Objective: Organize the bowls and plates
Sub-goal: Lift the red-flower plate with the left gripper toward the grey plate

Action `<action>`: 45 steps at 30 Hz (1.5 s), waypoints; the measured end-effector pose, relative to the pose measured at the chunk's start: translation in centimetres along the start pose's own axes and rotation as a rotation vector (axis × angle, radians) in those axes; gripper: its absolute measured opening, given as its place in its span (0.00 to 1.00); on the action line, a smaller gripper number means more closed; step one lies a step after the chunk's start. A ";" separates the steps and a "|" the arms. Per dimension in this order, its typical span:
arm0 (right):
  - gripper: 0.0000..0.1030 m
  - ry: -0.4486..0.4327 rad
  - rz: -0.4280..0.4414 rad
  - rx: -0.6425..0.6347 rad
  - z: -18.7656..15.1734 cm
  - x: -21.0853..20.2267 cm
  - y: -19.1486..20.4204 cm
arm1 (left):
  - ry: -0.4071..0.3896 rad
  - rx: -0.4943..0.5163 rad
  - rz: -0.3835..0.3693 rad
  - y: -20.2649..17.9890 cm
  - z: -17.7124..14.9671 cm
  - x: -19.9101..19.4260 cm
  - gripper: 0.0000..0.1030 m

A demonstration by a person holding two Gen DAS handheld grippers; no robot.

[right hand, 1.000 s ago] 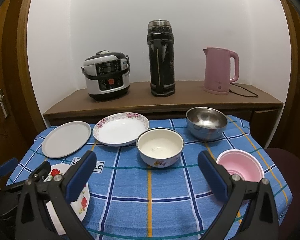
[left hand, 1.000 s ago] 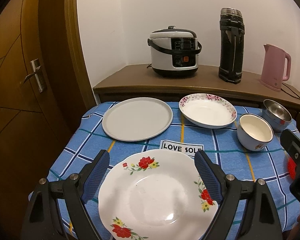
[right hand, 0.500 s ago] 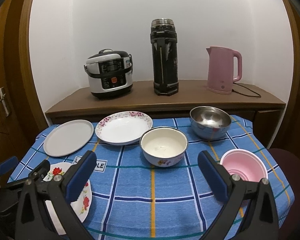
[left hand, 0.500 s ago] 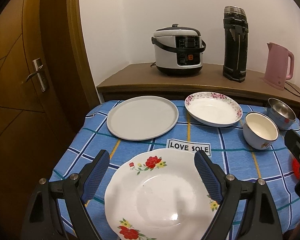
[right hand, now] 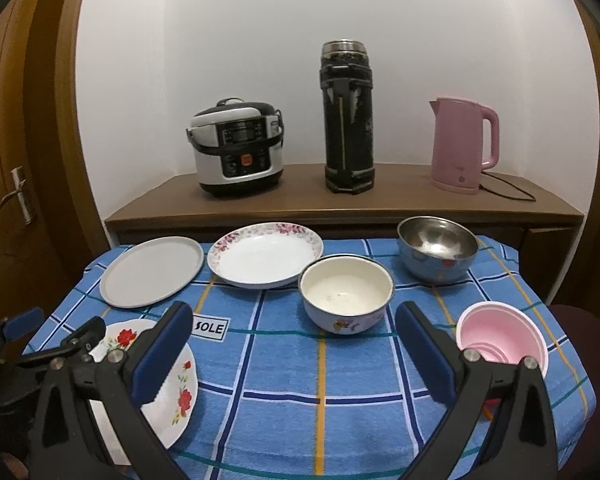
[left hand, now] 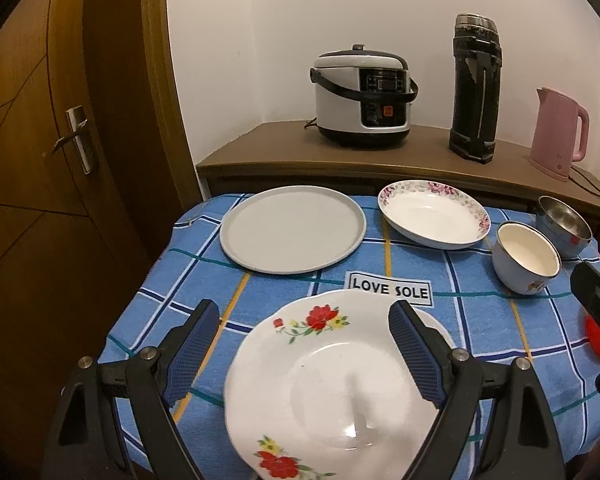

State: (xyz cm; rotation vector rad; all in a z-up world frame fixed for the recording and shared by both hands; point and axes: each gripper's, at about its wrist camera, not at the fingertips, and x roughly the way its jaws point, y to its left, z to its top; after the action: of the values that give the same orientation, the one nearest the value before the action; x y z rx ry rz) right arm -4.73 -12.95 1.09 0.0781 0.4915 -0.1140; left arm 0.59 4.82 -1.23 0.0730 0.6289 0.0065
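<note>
My left gripper [left hand: 304,328] is open, its blue pads either side of a white plate with red flowers [left hand: 332,380], apart from it, at the table's front left. A plain grey plate [left hand: 292,234] and a pink-rimmed deep plate [left hand: 434,214] lie behind. A cream enamel bowl [right hand: 346,290], a steel bowl [right hand: 438,246] and a pink bowl [right hand: 500,336] stand to the right. My right gripper [right hand: 294,330] is open and empty above the cloth in front of the enamel bowl. The flowered plate [right hand: 172,376] shows at its left, and the left gripper [right hand: 52,348] beside it.
A blue checked cloth [right hand: 320,392] covers the small table. Behind it a wooden counter [right hand: 340,200] holds a rice cooker [right hand: 238,148], a black thermos [right hand: 348,120] and a pink kettle [right hand: 462,146]. A wooden door [left hand: 40,160] stands at the left.
The left gripper has drifted left and slightly back, so the plates sit further right in its view. The right gripper has shifted a little. Both stay open.
</note>
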 end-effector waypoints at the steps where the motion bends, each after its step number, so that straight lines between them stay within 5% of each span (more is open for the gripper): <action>1: 0.98 0.001 0.006 -0.002 -0.1 0.0 0.0 | 0.003 -0.001 0.002 0.4 -0.1 0.0 0.86; 3: 0.97 0.005 0.016 -0.002 -0.2 0.2 0.1 | 0.014 -0.001 0.008 1.3 -0.4 0.0 0.86; 7: 0.74 0.012 0.058 -0.010 -0.5 0.4 -0.1 | 0.023 -0.010 0.069 3.9 -1.1 -0.1 0.86; 9: 0.74 0.040 0.089 -0.004 -0.7 0.9 -0.1 | 0.041 -0.020 0.077 5.1 -1.7 0.2 0.86; 20: 0.58 0.215 0.290 -0.035 -3.3 3.6 2.7 | 0.124 -0.039 0.001 5.8 -3.0 2.4 0.86; 22: 0.47 0.242 0.301 -0.038 -3.8 4.1 3.1 | 0.130 -0.037 -0.009 5.7 -3.2 2.7 0.85; 26: 0.38 0.289 0.311 -0.049 -4.6 5.2 3.7 | 0.171 -0.057 -0.059 5.8 -3.6 3.7 0.59; 31: 0.36 0.304 0.317 -0.064 -4.9 5.6 4.3 | 0.191 -0.059 -0.083 5.5 -4.1 4.2 0.59; 36: 0.33 0.341 0.319 -0.063 -5.2 6.3 4.5 | 0.212 -0.065 -0.114 5.5 -4.3 4.7 0.44; 45: 0.26 0.372 0.343 -0.064 -5.6 7.2 5.1 | 0.242 -0.079 -0.154 5.3 -4.5 5.7 0.35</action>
State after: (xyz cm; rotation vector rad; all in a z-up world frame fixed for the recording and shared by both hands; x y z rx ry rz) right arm -0.35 -8.01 -7.03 0.1209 0.8451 0.2577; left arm 2.63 10.60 -7.80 -0.0536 0.8745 -0.1098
